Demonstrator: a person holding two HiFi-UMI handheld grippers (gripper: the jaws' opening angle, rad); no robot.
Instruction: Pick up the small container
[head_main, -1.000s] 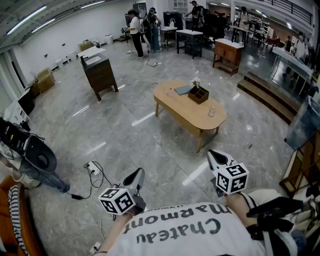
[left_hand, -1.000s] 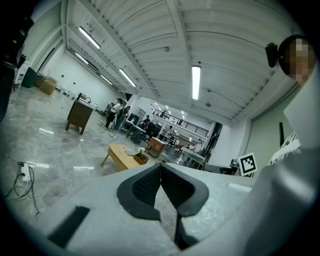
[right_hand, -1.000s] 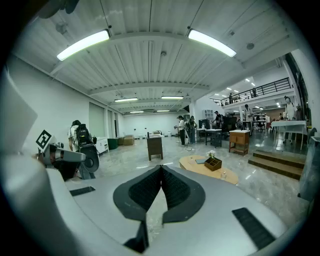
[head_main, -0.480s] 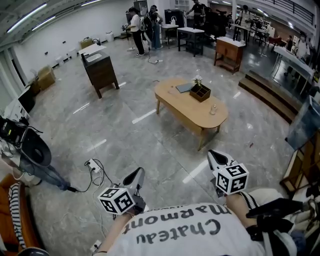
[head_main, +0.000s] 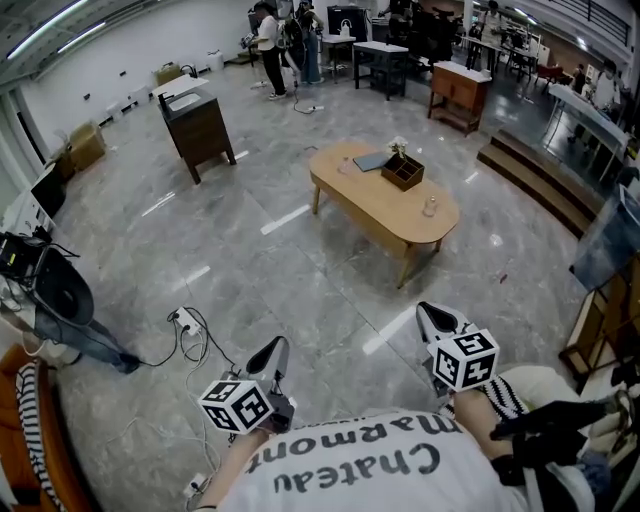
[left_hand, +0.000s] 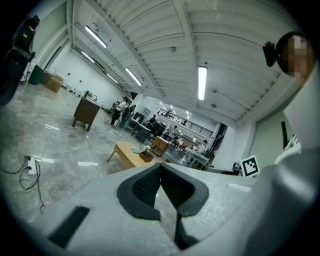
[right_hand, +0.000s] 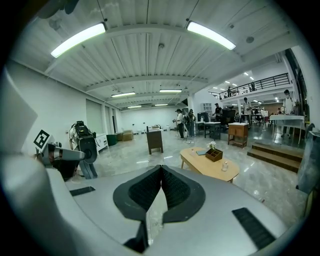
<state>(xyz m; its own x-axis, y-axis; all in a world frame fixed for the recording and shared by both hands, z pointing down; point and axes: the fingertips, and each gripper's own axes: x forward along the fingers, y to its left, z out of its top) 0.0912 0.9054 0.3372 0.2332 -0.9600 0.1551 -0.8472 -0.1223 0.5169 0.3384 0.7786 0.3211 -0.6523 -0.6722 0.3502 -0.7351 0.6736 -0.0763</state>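
A small clear glass container (head_main: 430, 207) stands near the right end of an oval wooden table (head_main: 370, 205), several steps ahead of me across the floor. The right gripper view shows the container (right_hand: 224, 166) on the same table (right_hand: 202, 167). My left gripper (head_main: 271, 354) and right gripper (head_main: 432, 319) are held low in front of my body, far from the table. Both are shut with nothing between the pads. The left gripper (left_hand: 160, 168) and the right gripper (right_hand: 161, 170) each show their jaws pressed together.
A wooden compartment box (head_main: 403, 172) with flowers and a flat grey item sit on the table too. A dark cabinet (head_main: 198, 130) stands at back left. A black machine (head_main: 58, 300) and a power strip with cable (head_main: 186, 324) lie at left. Steps (head_main: 540, 185) rise at right; people (head_main: 270, 40) stand far back.
The table and floor have slid slightly down and nearer in the head view. Both grippers keep their place in front of me and stay shut.
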